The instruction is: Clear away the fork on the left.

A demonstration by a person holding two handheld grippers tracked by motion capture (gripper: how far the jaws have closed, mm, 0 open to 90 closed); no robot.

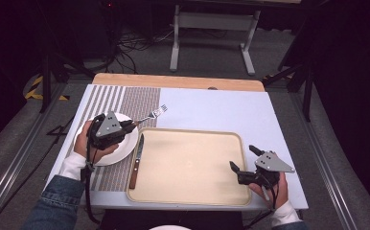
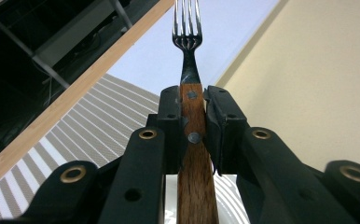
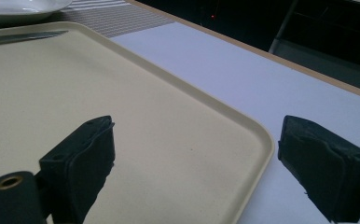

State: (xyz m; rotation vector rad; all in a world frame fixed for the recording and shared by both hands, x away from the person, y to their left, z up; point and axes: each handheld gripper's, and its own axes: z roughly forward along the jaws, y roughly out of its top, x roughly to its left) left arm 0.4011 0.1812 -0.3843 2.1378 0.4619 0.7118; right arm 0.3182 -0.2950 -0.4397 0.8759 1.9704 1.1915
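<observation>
- Nearest the lens in the left gripper view, the left gripper (image 2: 193, 119) has its 2 black jaws clamped on the wooden handle of a fork (image 2: 187, 42) — the rivets of the handle sit right between the pads, and the 4 metal tines point away up the frame.
- From the high view, that left gripper (image 1: 131, 125) hangs over a white plate (image 1: 125, 148) at the table's left, and the fork (image 1: 155, 113) juts out past the plate's far-right edge, tines over the pale table surface near the striped placemat (image 1: 125, 98).
- Right gripper (image 1: 243, 158) — held in the person's right hand at the near-right corner of a beige tray (image 1: 188, 163) — has its jaws spread wide with nothing between them.
- Seen from the right gripper view, 1 jaw stands over the tray (image 3: 169, 116) and the other over the table just outside the tray's rim.
- Just off the tray's left edge a knife (image 1: 136, 160) with a wooden handle lies along it, between tray and plate, blade pointing away from the person.
</observation>
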